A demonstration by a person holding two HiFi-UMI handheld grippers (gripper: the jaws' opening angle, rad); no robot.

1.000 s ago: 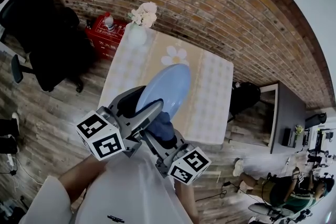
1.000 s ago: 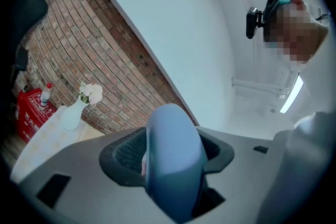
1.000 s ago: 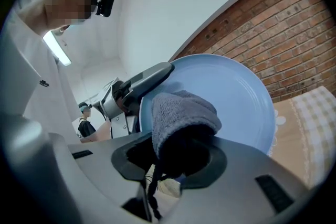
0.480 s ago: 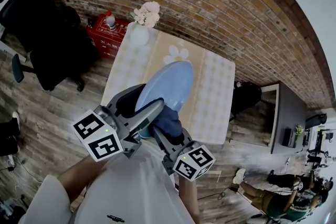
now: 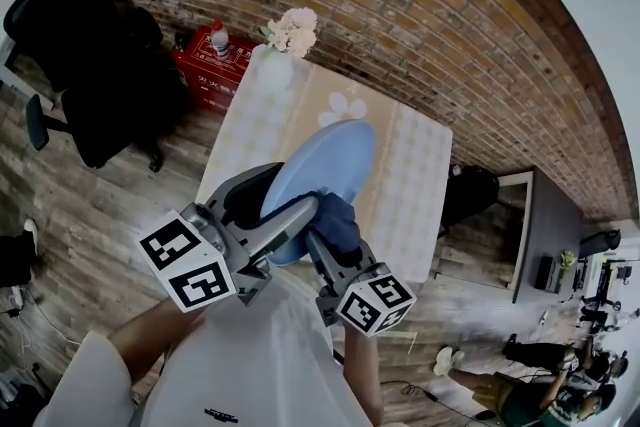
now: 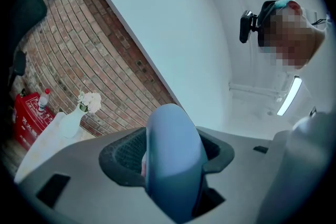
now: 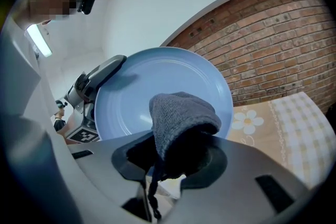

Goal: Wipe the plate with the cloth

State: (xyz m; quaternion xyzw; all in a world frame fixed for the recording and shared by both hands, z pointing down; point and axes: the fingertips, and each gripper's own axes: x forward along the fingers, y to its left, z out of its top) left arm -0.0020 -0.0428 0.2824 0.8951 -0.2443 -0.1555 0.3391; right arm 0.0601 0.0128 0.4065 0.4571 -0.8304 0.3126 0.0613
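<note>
vs 1 s ago: cloth [image 5: 337, 218] has slid up and right across the plate [image 5: 322, 165], right gripper [image 5: 336, 241] following. Left gripper [image 5: 276, 206] jaws closed on the plate's lower rim, holding it tilted on edge above the table [image 5: 408, 190]. Right jaws clamped on the bunched cloth, pressed against the plate face. Both grippers point away from the person

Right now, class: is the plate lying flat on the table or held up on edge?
Held up on edge: the left gripper clamps the plate by its rim, clear of the table.
</note>
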